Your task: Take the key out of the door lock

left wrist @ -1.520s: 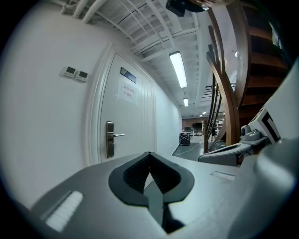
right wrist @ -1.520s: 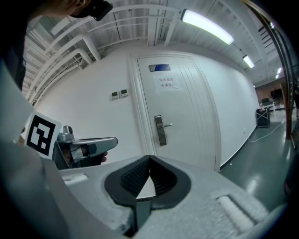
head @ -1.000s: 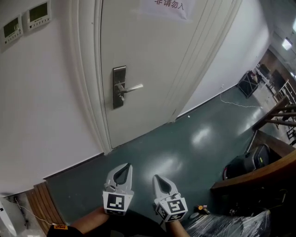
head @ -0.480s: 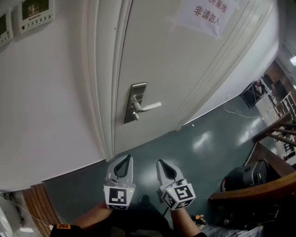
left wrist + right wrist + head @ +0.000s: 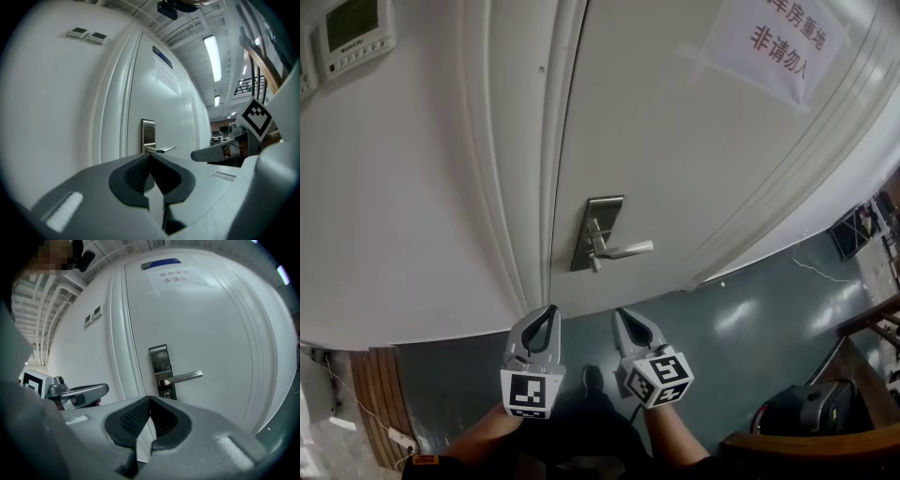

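Head view: white panelled door (image 5: 675, 169), shut, w/ a tall brushed-metal lock plate (image 5: 598, 232) near its left edge. Silver lever handle (image 5: 628, 250) runs from the plate to the right. Just under the lever a small silvery key stub (image 5: 594, 265) sticks out of the plate, long axis out from the door face. Too small to tell more.

Left gripper (image 5: 550, 311) and right gripper (image 5: 620, 315) sit side by side below the plate, tips toward the door, well apart from the key. White paper notice (image 5: 778, 42) w/ red print is taped higher up.

Left gripper view: jaws pressed together, nothing btwn them. Plate and lever straight ahead, beyond the tips.

Right gripper view: jaws closed too, empty. Lever points right. Round keyhole area just below it; key not clear here.
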Demonstrator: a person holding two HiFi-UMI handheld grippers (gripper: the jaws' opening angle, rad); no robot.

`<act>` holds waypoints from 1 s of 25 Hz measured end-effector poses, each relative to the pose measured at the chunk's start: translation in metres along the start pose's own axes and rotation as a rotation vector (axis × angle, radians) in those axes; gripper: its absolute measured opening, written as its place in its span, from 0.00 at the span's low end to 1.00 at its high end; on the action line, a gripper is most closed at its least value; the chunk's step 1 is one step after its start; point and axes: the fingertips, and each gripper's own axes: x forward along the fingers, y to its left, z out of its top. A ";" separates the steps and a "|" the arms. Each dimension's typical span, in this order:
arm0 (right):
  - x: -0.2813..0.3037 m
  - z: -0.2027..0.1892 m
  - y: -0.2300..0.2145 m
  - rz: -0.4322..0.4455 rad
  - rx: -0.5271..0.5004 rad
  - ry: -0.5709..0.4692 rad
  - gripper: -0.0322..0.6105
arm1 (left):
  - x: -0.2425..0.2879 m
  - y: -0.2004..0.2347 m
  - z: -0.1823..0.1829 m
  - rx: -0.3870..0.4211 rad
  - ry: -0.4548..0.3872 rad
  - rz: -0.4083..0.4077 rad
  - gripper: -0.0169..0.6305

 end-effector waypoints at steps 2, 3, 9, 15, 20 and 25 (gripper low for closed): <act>0.017 0.000 -0.013 0.063 0.019 0.032 0.04 | 0.014 0.000 0.003 -0.005 -0.005 0.040 0.05; 0.026 0.000 -0.019 0.100 0.036 0.049 0.04 | 0.021 0.000 0.005 -0.006 -0.007 0.064 0.05; 0.074 -0.014 -0.045 0.307 0.203 0.158 0.17 | 0.057 0.004 -0.006 -0.004 0.036 0.216 0.12; 0.113 -0.030 -0.059 0.449 0.427 0.251 0.23 | 0.072 0.009 -0.024 0.009 0.092 0.327 0.13; 0.135 -0.039 -0.057 0.546 0.580 0.305 0.24 | 0.078 0.018 -0.037 0.011 0.139 0.389 0.15; 0.148 -0.041 -0.045 0.630 0.734 0.343 0.25 | 0.077 0.022 -0.041 0.011 0.161 0.423 0.15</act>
